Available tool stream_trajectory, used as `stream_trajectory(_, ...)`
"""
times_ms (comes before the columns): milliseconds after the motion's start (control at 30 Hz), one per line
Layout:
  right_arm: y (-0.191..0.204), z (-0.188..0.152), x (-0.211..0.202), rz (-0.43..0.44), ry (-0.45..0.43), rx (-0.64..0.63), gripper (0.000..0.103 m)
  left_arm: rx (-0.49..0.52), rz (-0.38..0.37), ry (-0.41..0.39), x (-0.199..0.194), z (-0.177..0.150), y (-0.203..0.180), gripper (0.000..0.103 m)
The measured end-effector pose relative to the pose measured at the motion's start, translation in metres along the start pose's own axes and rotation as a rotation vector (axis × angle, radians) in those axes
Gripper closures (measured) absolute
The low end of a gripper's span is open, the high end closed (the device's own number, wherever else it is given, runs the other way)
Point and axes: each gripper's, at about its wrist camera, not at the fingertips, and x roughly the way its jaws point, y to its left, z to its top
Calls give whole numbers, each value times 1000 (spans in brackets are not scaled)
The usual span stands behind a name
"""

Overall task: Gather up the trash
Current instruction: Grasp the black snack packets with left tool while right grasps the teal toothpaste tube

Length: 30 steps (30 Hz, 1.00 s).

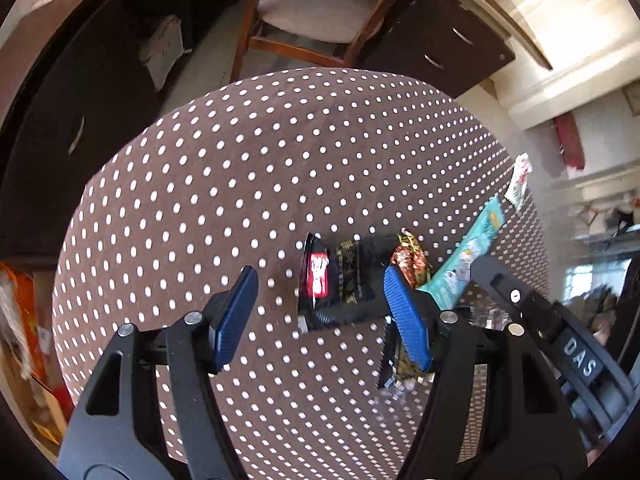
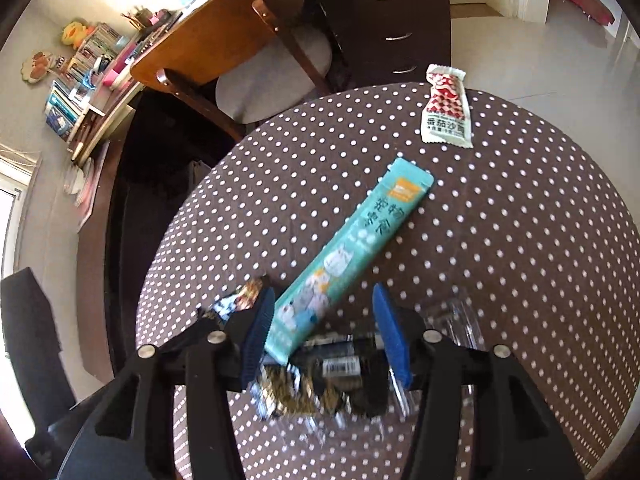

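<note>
On the brown polka-dot table (image 1: pixel 200 160) lies a black wrapper with a red label (image 1: pixel 340 280). It rests between the fingers of my open left gripper (image 1: pixel 322 276), nearer the right pad. Beside it are a gold-and-red candy wrapper (image 1: pixel 412 260), a long teal packet (image 1: pixel 468 260) and a red-and-white sauce sachet (image 1: pixel 520 178). In the right wrist view, my right gripper (image 2: pixel 323 292) stands open over the lower end of the teal packet (image 2: pixel 360 248). The pads do not press on it. The black wrapper (image 2: pixel 344 364) and a gold one (image 2: pixel 296 396) lie beneath. The sachet (image 2: pixel 446 108) sits at the far edge.
A wooden chair (image 2: pixel 224 32) with a grey seat stands just past the table's far edge, with dark drawers (image 2: pixel 396 20) behind it. A crumpled clear plastic piece (image 2: pixel 460 320) lies by my right finger. The right gripper's body (image 1: pixel 540 308) is close beside my left one.
</note>
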Motion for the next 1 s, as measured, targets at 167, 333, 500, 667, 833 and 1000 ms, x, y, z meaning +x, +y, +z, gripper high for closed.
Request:
stream_trajectory(167,-1,7,15,-7,6,22,52,30,-18,14,10,4,-8,70)
stream_trajectory(333,1,8,24,-17,8,20,52,37,-39,1,6,8,-7,85)
stream_trajectory(500,6,8,27,15,26,6,86,13,-32,-38,-10,9,1,93)
stream_trajectory(667,16,2,18,43,20,-12,94,7,-65,-84,-37,8,11,94)
stream_trajectory(833,37,-4,1,79,0,-50,95,-12,-69,-136,-69,-1,29,94)
stream_trajectory(1000,73,-21,-15,117,-3,-110,95,-56,-55,-177,-100,-17,63,94)
